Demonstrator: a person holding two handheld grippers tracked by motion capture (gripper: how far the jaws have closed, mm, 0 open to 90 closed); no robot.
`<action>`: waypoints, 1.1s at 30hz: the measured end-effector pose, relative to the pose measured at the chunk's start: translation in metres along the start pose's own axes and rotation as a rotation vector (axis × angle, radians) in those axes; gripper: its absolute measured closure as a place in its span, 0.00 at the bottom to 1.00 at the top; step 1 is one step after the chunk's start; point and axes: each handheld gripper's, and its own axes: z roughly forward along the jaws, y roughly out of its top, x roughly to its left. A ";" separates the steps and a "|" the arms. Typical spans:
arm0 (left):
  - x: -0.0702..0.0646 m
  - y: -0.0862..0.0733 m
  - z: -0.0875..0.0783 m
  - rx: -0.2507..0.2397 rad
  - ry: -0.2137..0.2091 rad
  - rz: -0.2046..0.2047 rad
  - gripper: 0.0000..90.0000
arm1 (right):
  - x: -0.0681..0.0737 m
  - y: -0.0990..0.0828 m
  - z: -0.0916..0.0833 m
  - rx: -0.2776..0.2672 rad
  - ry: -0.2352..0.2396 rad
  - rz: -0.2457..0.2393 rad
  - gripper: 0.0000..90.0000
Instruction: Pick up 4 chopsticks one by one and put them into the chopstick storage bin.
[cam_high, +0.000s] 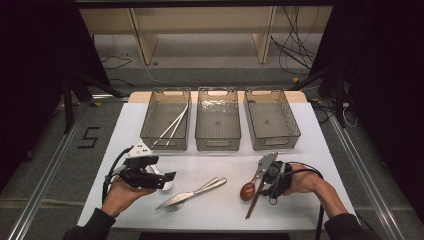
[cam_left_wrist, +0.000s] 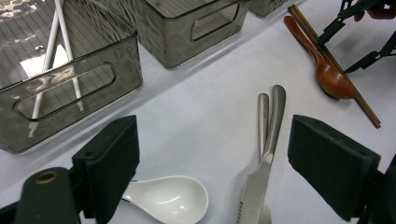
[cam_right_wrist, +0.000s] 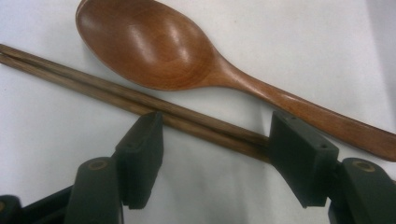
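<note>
A brown wooden spoon (cam_right_wrist: 159, 46) lies beside a pair of wooden chopsticks (cam_right_wrist: 93, 86) on the white table, at the front right in the high view. My right gripper (cam_right_wrist: 217, 128) stands open over them, one jaw on each side, and the chopsticks run across the gap without being pressed. At the front left, my left gripper (cam_left_wrist: 215, 135) is open. A white ceramic spoon (cam_left_wrist: 173, 198) lies by its left jaw. A steel knife (cam_left_wrist: 261, 172) and a second steel utensil's handle (cam_left_wrist: 263, 112) lie between the jaws, untouched.
Three grey see-through bins stand in a row at the back: the left bin (cam_high: 165, 145) holds white chopsticks (cam_high: 172, 125), while the middle bin (cam_high: 217, 145) and right bin (cam_high: 275, 142) hold nothing. The table's front edge runs close to both forearms.
</note>
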 end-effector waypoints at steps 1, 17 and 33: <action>0.000 0.000 0.000 -0.004 0.000 -0.005 0.18 | 0.000 0.000 0.000 0.007 0.004 -0.002 0.42; 0.000 0.000 0.000 0.005 -0.001 0.004 0.18 | 0.005 0.001 -0.005 0.114 0.058 -0.040 0.49; 0.000 -0.001 0.000 0.005 -0.004 0.004 0.18 | 0.012 0.001 -0.009 0.180 0.084 -0.039 0.68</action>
